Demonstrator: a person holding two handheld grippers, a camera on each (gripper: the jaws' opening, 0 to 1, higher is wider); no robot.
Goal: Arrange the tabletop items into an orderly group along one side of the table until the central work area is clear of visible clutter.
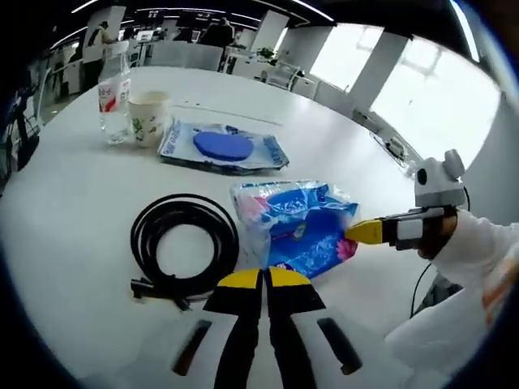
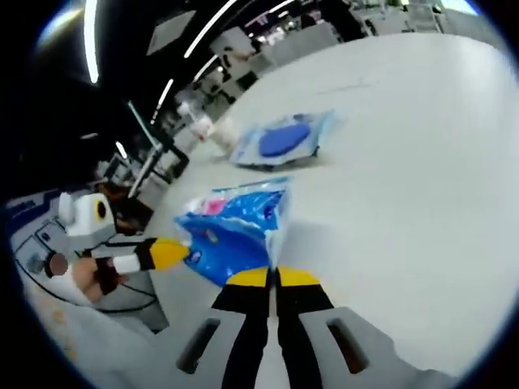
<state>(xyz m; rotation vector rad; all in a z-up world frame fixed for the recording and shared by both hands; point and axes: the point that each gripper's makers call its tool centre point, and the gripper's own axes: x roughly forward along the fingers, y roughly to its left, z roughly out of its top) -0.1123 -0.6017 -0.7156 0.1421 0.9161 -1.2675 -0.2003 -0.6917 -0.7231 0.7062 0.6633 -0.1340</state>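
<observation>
A: Table (image 1: 73, 243), white and round. We count five items on it from the left gripper view. Cable (image 1: 182, 243), black, coiled in a loop, lying flat just left of the blue pack (image 1: 296, 227).

B: Pack entry: crinkled plastic, blue with pink and white print, near the middle of the table. In the right gripper view we see the same pack (image 2: 231, 231) lifted at one corner, its edge standing up just beyond the jaws.

A: Left gripper (image 1: 262, 279): yellow tips pressed together, nothing between them. They sit at the pack's near edge, beside the cable; we cannot tell if they touch either.

B: Right gripper (image 2: 272, 277): yellow tips together on the pack's plastic edge, so we log it as pinching the pack. From the left gripper view that gripper (image 1: 366, 232) comes in from the right, a hand behind it, its tip at the pack's right side.

A: And the right gripper view shows our left gripper (image 2: 170, 253) entering from the left, its tip against the pack's other side.

B: Far group, well apart from the pack: flat pouch (image 1: 223, 148) with a blue disc inside, paper cup (image 1: 149, 116) just left of it, clear bottle (image 1: 115, 93) with a red and white label beside the cup.

A: Cup and bottle upright. Pouch (image 2: 284, 139) also logged in the right gripper view, beyond the pack.
</observation>
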